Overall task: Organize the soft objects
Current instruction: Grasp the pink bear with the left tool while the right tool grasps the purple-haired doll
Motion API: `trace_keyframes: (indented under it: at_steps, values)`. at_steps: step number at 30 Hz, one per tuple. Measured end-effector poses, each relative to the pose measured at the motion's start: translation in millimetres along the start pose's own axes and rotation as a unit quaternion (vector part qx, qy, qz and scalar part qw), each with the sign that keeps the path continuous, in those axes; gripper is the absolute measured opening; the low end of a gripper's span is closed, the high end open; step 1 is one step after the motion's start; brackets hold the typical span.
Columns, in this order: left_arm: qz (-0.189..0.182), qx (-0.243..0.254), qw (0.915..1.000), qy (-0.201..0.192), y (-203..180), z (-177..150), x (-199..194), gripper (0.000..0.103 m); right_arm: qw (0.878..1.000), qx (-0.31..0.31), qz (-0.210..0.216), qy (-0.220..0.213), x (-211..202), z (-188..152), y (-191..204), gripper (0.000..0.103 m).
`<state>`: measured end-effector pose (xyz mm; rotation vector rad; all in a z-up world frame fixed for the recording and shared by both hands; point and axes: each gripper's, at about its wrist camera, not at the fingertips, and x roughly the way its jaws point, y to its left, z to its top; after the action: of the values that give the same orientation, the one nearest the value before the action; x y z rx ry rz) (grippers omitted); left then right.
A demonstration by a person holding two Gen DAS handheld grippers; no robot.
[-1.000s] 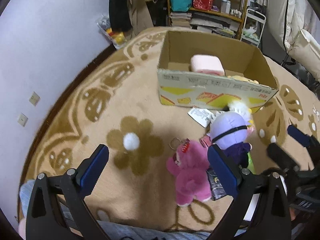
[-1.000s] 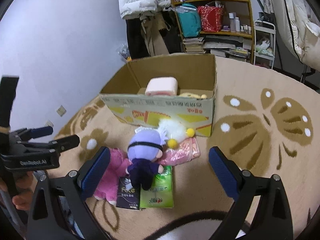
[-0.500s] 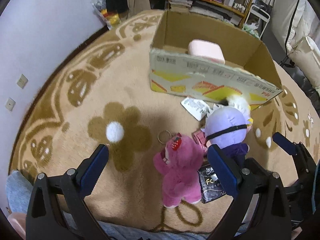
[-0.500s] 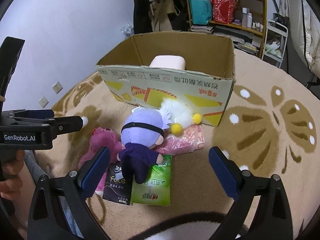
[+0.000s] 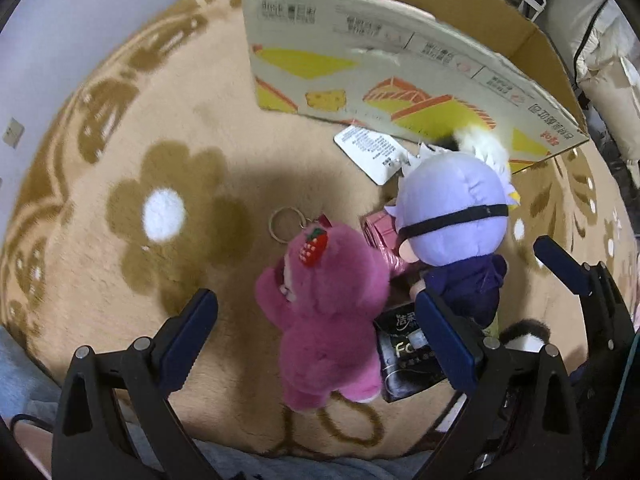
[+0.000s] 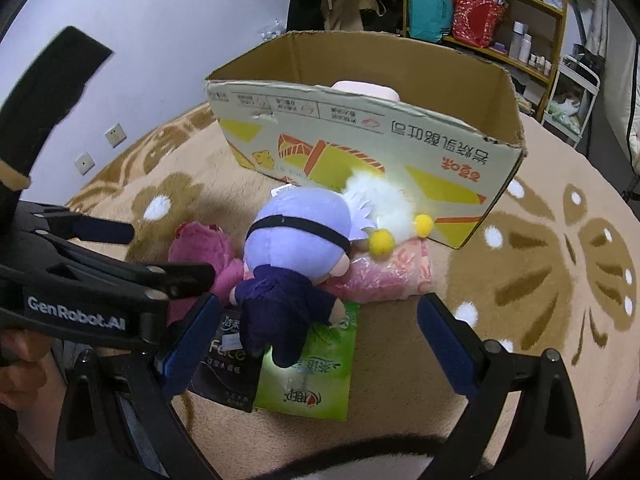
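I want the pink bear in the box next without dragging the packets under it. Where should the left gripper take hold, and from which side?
Grip the pink bear across its round torso, coming straight down from above with the left gripper, whose jaws are open and already straddle it. It lies flat on the rug, and its right side overlaps the black packet, so a low sideways approach would probably snag that.

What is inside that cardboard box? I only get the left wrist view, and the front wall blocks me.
Observer: A pale pink cushion peeks over the front wall of the cardboard box.
Visitor: What's under the purple doll?
Observer: The purple doll lies across a green packet.
Visitor: And that white fluff behind it?
Observer: It's a white fluffy toy with two yellow pom-poms.
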<state>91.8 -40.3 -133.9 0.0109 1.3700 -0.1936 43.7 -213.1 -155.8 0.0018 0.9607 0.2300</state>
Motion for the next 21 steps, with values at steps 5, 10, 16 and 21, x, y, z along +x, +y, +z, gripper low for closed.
trace_keyframes:
  at_steps: [5,10,16,21]
  values:
    - [0.001,-0.007,0.9998,0.017,2,5,12,0.098,1.000,-0.001,0.000,0.002,3,0,-1,0.102]
    - [-0.009,-0.024,0.9990,0.035,11,5,27,0.096,1.000,-0.013,-0.007,0.006,8,-1,0,0.102]
    - [-0.024,-0.026,0.9986,0.039,17,8,38,0.077,0.998,-0.064,-0.027,0.001,12,-1,11,0.091]
    - [-0.035,-0.015,0.9988,0.030,13,7,39,0.066,0.998,-0.058,-0.021,0.006,14,1,6,0.074]
